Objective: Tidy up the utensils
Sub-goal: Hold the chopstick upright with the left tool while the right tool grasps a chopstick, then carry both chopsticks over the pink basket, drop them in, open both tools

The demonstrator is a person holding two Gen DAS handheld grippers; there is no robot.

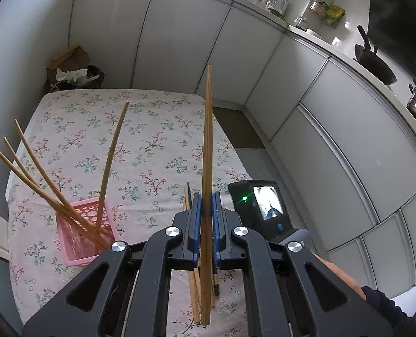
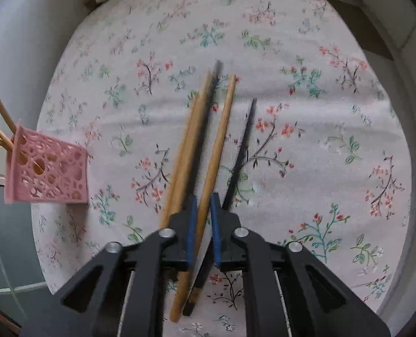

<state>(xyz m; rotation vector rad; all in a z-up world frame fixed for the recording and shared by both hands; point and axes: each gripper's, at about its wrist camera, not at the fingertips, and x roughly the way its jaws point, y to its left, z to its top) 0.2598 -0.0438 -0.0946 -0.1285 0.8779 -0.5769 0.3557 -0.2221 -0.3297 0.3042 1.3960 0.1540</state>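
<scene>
Gripping a single wooden chopstick point(image 1: 207, 151) between its blue pads, your left gripper point(image 1: 206, 205) holds it raised above the floral tablecloth point(image 1: 151, 129), the stick running straight along the fingers and past their tips. To its left on the cloth stands the pink perforated basket point(image 1: 67, 233), with four wooden chopsticks point(image 1: 106, 174) already leaning out of it at spread angles. Under the left gripper, a few more sticks lie on the cloth, partly hidden by the fingers. Your right gripper point(image 2: 203, 219) hangs low over that loose pile: a light wooden chopstick point(image 2: 220, 140) runs between its blue pads, which stand a little apart with a gap showing on either side of the stick, so it is not clamped. Just left of it lie two more wooden chopsticks point(image 2: 189, 140) pressed together with a dark one on their right edge, and a black chopstick point(image 2: 243, 151) angles off to the right. From this side the basket point(image 2: 50, 171) sits well apart, at the cloth's left edge. White cabinet doors point(image 1: 306, 112) line the wall beyond the table.
</scene>
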